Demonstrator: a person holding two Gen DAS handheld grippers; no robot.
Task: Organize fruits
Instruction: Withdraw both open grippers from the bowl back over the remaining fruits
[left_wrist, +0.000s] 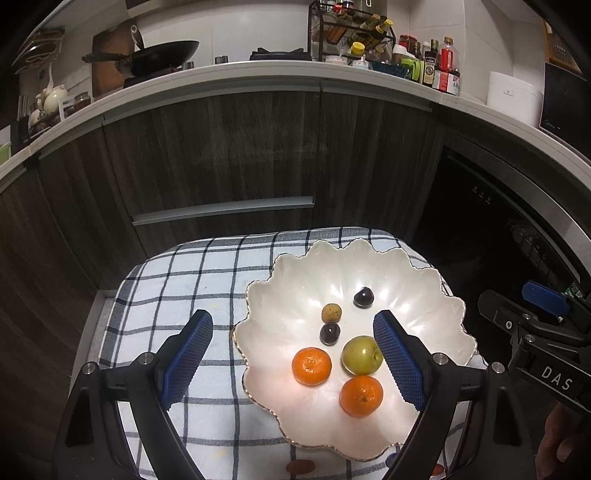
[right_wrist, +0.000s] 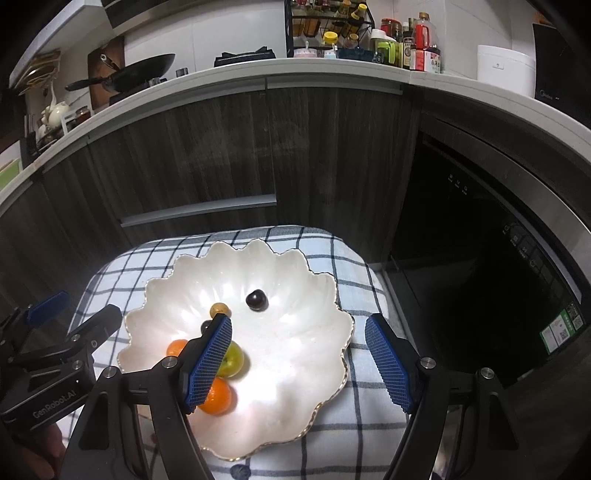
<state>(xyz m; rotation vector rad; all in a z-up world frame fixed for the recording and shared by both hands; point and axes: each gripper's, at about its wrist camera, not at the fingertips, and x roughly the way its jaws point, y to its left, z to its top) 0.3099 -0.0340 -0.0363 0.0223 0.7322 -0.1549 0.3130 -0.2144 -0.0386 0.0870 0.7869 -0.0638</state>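
Observation:
A white scalloped bowl (left_wrist: 406, 280) sits on a blue-checked cloth (left_wrist: 192, 273). In it lie two oranges (left_wrist: 311, 366) (left_wrist: 361, 395), a green fruit (left_wrist: 362, 355), two dark round fruits (left_wrist: 363, 296) (left_wrist: 329, 333) and a small brown one (left_wrist: 331, 312). My left gripper (left_wrist: 293, 360) is open and empty above the bowl's near side. My right gripper (right_wrist: 297, 362) is open and empty above the bowl (right_wrist: 295, 387); its left finger hides part of the green fruit (right_wrist: 233, 361) and an orange (right_wrist: 218, 398). A dark fruit (right_wrist: 256, 300) lies further back.
An orange piece (left_wrist: 300, 466) lies on the cloth at the near edge, and a dark fruit (right_wrist: 239, 470) shows there in the right wrist view. Wood-fronted cabinets (left_wrist: 221, 147) stand behind, and a dark appliance (right_wrist: 480, 258) at the right.

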